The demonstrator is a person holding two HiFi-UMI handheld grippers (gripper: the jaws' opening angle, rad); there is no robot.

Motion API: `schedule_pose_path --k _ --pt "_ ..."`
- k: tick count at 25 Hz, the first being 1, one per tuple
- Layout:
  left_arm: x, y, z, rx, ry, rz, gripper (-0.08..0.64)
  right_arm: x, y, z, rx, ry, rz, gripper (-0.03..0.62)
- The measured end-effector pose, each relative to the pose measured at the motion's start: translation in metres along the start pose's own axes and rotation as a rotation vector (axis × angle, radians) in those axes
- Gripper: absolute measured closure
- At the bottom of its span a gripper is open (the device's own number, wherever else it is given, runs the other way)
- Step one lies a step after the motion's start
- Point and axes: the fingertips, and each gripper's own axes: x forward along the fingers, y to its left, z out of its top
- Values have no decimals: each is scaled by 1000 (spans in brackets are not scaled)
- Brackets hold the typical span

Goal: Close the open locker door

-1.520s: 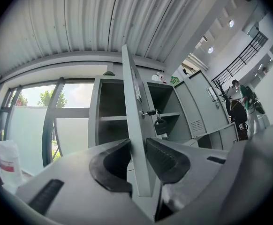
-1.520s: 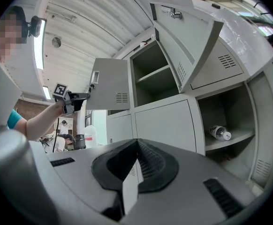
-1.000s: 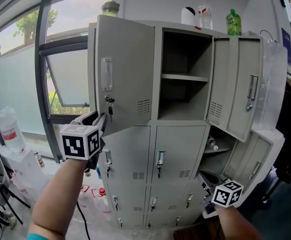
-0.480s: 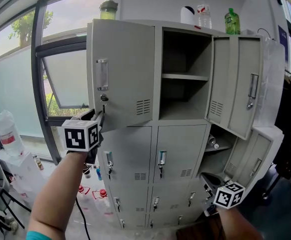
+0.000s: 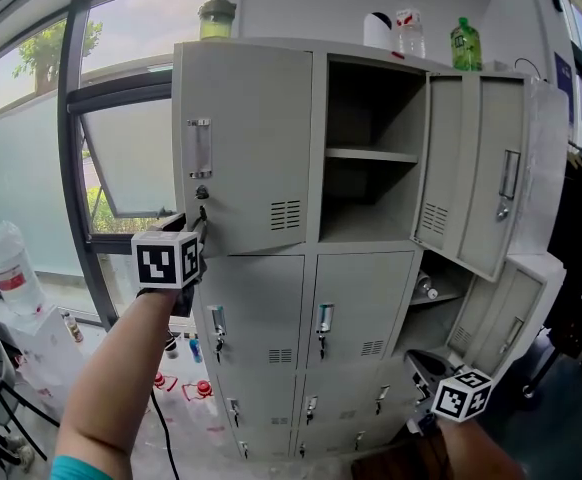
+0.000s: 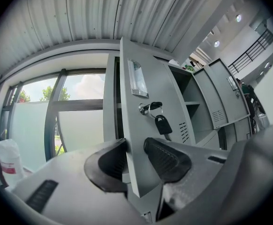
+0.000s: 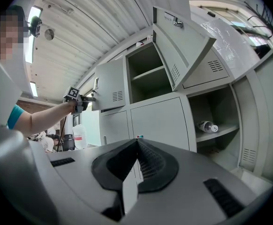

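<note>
A tall bank of grey metal lockers (image 5: pixel 361 318) stands beside a large window (image 5: pixel 121 158). My left gripper (image 5: pixel 199 230) is held out level at the lower corner of the top-left locker door (image 5: pixel 256 138). That door stands slightly ajar, with its lock side swung out from the frame. A key (image 5: pixel 201 211) hangs in the lock just above my gripper.

In the left gripper view, the door's (image 6: pixel 139 121) free edge sits between my fingers (image 6: pixel 167 158), one pad behind the panel and one in front. The fingers have just been opening. They now bracket the edge loosely at a middling width rather than pinching it.

My right gripper (image 5: pixel 418 361) hangs low at the bottom right, well apart from that door. Its fingers (image 7: pixel 150 165) are closed together tip to tip, with nothing between them.

The next top compartment (image 5: pixel 371 148) is open, showing an empty shelf, and its door (image 5: pixel 476 168) is swung far right. Below it another door (image 5: pixel 516 313) hangs open, with a bottle (image 5: pixel 423 288) lying on the shelf inside. A green bottle (image 5: pixel 465 45) and a clear bottle (image 5: pixel 408 26) stand on top of the lockers.
</note>
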Motion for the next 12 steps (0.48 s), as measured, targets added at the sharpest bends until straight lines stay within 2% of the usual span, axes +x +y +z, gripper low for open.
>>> schedule_pose_path --k 4,12 --pt "12 8 -2 -4 6 12 426 -2 -3 -2 2 3 -12 594" --pt "35 28 -6 60 35 119 440 -4 -11 -6 8 13 -33 594"
